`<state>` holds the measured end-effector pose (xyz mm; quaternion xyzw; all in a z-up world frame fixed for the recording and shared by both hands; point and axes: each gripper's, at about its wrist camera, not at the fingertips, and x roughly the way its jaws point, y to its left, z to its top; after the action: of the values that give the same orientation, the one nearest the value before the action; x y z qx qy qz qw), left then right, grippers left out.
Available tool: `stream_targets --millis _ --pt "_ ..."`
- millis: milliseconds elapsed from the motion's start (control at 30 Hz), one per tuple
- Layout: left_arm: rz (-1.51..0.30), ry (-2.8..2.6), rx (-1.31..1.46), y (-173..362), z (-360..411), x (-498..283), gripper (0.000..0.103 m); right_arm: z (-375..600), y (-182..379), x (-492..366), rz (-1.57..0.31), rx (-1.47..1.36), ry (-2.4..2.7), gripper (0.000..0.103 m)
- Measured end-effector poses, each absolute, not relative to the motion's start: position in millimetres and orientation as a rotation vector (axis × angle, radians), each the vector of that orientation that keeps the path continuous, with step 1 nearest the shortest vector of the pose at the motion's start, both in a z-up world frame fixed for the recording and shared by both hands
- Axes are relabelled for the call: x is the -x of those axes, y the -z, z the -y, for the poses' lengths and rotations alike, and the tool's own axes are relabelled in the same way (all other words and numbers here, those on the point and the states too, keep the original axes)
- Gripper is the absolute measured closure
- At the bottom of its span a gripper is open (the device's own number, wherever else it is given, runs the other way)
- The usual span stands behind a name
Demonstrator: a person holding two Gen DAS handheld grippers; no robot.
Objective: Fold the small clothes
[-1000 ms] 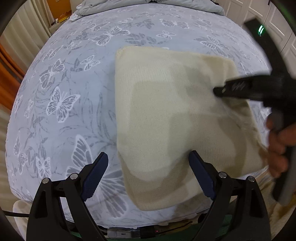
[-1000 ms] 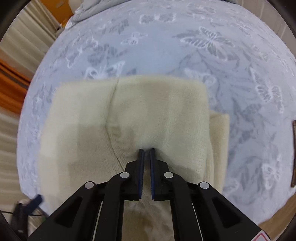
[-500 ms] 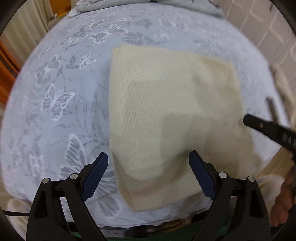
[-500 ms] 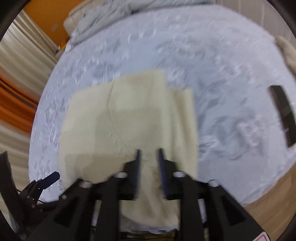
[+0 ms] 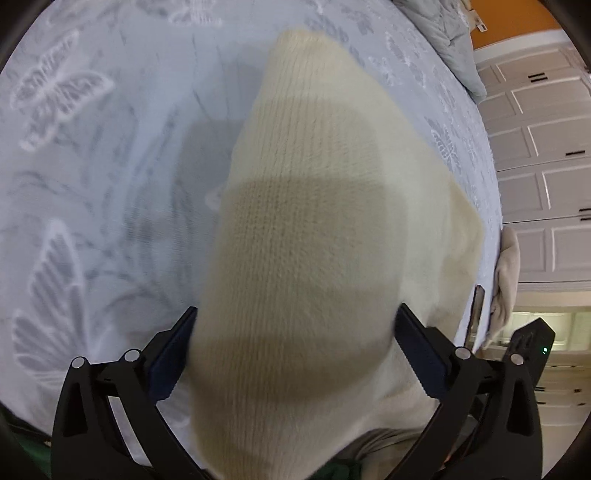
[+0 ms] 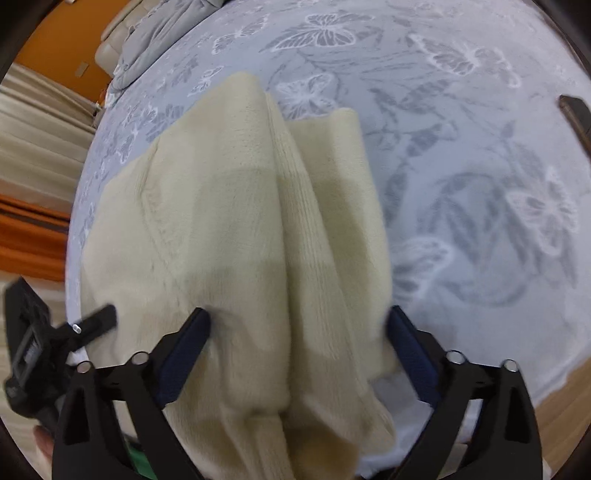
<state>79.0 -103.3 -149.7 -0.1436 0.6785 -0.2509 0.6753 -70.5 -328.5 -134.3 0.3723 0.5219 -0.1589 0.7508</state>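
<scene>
Since a second earlier the right claw (image 6: 295, 332) had let go and spread wide, like the left claw (image 5: 295, 328), both straddling the cream knit (image 5: 314, 221) on the bed (image 5: 110, 147), its fold apparently finished.

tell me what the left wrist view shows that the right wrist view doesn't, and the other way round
Only the left wrist view shows the white panelled cabinet doors and a beige cloth hanging off the bed's edge.

Only the right wrist view shows the orange curtain, the raised ridge running down the garment, and the left gripper from outside.

Both show the cream knit garment on the butterfly-print bedspread, the grey duvet and a dark flat object near the bed's edge. The right gripper is open, like the left.
</scene>
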Motion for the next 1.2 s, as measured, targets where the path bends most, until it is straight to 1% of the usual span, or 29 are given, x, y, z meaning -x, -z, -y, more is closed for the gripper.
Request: stream_targets --millis 100,133,167,200,233,267,300,333,367,400,467,700,867,1067,1200 --pt "-1.56 0.551 0.356 158 107 -83 0.005 338 144 68 -1.12 -0.927 0.342 0.005" --pt "-1.564 0.548 0.346 158 111 -84 0.005 340 145 68 -1.117 -0.947 0.343 0.006" --pt "-1.568 0.545 0.331 157 113 -85 0.005 342 146 67 -1.114 -0.96 0.344 0.009" --pt "-1.569 0.543 0.317 154 116 -85 0.006 341 144 65 -1.109 -0.951 0.343 0.025" --pt "-1.566 0.549 0.305 152 117 -84 0.009 339 141 64 -1.101 -0.938 0.335 0.042" --pt "-1.555 0.554 0.287 148 118 -82 0.016 335 134 63 -1.091 -0.916 0.326 0.049" --pt "-1.541 0.564 0.264 142 119 -79 0.024 332 128 63 -1.089 -0.89 0.327 0.059" --pt "-1.528 0.572 0.254 136 118 -77 0.028 328 120 61 -1.087 -0.859 0.332 0.062" --pt "-1.515 0.58 0.247 130 117 -74 0.037 321 109 60 -1.084 -0.821 0.342 0.063" --pt "-1.5 0.595 0.234 121 115 -73 0.042 315 99 61 -1.072 -0.798 0.344 0.065" --pt "-1.48 0.609 0.215 105 115 -69 0.043 305 81 65 -1.048 -0.769 0.34 0.066" --pt "-1.433 0.702 0.059 37 97 -25 0.043 271 28 114 -1.023 -0.754 0.323 0.067" --pt "-1.375 0.769 0.019 -5 78 12 0.043 244 -11 158 -0.976 -0.734 0.321 0.067" --pt "-1.247 0.833 0.004 -65 63 38 0.043 222 -69 189 -0.854 -0.664 0.314 0.067" --pt "-1.123 0.847 -0.007 -110 57 47 0.043 212 -107 194 -0.765 -0.596 0.302 0.067"
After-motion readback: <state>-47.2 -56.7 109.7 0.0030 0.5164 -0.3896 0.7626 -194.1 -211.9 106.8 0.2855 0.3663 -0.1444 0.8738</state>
